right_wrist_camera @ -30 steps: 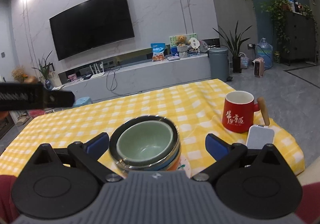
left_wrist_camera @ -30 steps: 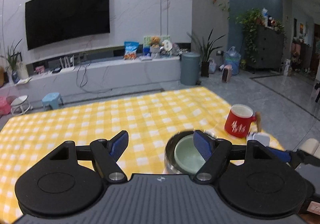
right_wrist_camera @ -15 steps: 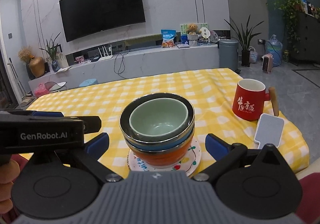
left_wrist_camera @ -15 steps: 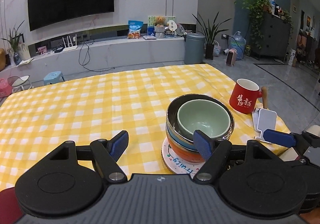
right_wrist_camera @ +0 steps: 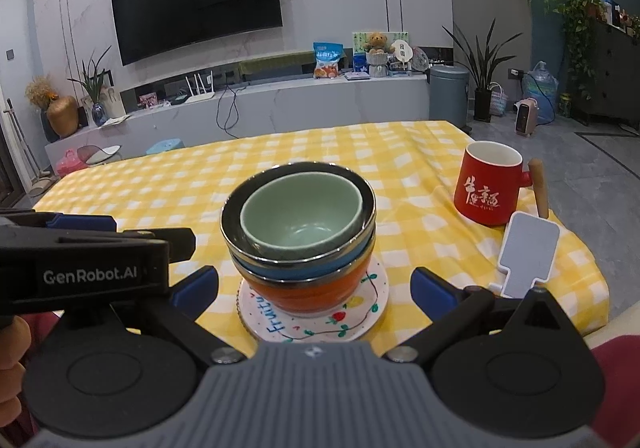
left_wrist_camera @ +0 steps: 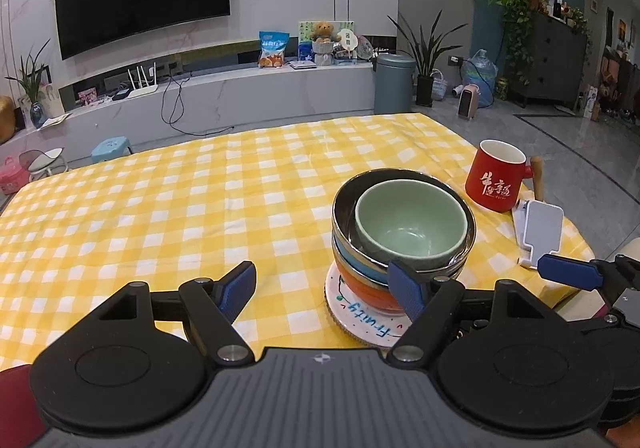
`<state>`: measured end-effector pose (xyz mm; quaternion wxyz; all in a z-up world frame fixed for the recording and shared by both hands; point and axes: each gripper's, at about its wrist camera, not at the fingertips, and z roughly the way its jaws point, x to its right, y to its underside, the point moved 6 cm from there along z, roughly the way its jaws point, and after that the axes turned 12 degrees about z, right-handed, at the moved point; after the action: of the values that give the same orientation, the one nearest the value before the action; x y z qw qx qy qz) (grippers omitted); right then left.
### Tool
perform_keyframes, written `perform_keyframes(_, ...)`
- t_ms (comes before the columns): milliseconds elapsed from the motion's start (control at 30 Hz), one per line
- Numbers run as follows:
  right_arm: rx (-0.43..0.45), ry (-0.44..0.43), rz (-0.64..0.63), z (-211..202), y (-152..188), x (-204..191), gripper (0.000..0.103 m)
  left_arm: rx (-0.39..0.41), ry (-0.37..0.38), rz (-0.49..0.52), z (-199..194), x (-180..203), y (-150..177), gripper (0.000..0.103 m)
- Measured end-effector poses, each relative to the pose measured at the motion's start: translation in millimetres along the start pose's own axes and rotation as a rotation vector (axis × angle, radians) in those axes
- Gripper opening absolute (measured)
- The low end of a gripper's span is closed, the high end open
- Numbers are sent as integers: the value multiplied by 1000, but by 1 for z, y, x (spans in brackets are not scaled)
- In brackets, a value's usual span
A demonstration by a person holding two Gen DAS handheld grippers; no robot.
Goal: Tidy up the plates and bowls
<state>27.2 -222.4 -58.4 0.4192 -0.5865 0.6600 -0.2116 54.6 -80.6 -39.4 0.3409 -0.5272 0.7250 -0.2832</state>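
1. Left wrist view first: the left gripper (left_wrist_camera: pixel 326 284) hangs over the near edge of the table, jaws wide apart and gripping nothing, its right blue pad (left_wrist_camera: pixel 404 290) just in front of the bowl stack.
2. That stack sits on the yellow checked tablecloth (left_wrist_camera: pixel 200 207): a pale green bowl (left_wrist_camera: pixel 412 226) nested in a steel-rimmed bowl (left_wrist_camera: pixel 344 207), then a blue bowl (left_wrist_camera: pixel 352 262), then an orange bowl (left_wrist_camera: pixel 360 286) at the bottom.
3. Under it all lies a white plate (left_wrist_camera: pixel 360 322) with "Fruity" lettered on its rim.
4. Over to the right wrist view: the right gripper (right_wrist_camera: pixel 314 286) faces the stack squarely, jaws spread wide and empty, and the bowls stand between its two fingers without touching them.
5. The plate's painted fruit shows clearly from this side.
6. A red mug (right_wrist_camera: pixel 488 187) stands well to the right of the stack, and a white phone stand (right_wrist_camera: pixel 526 252) just in front of it.
7. The left gripper's black body, marked "GenRobot.AI", crosses the left of this view, with a person's fingers (right_wrist_camera: pixel 12 364) below it.
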Motion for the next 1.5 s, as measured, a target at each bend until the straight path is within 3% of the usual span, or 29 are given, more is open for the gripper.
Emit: perform_keyframes(1500,-53,7,9,7,7,0,100,-40,-12,-13,4,-3,8,88)
